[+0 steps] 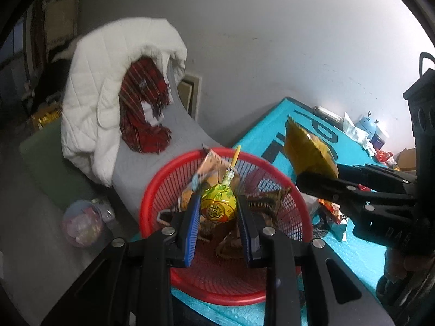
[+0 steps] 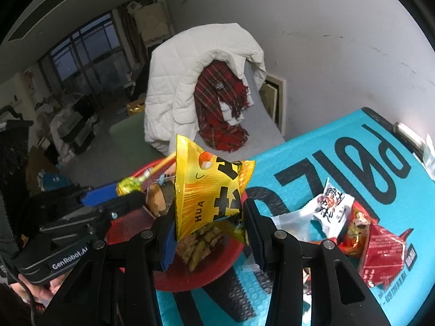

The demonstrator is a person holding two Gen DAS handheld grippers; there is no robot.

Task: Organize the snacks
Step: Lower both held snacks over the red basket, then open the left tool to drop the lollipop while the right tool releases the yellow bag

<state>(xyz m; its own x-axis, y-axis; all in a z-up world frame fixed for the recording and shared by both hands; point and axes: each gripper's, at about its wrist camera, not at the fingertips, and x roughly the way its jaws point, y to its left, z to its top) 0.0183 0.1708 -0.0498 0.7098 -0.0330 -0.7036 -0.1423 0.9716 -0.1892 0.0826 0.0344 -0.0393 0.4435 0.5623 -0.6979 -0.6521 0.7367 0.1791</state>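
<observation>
My left gripper pinches a lollipop above the basket; my right gripper clamps a yellow packet beside it.

I count two claws: the left claw and the right claw. One lollipop, one yellow snack bag, one red basket. On the tabletop I see two loose packets: one white packet and one red packet. Inside the basket lie several brown snacks; I cannot count them exactly.
</observation>
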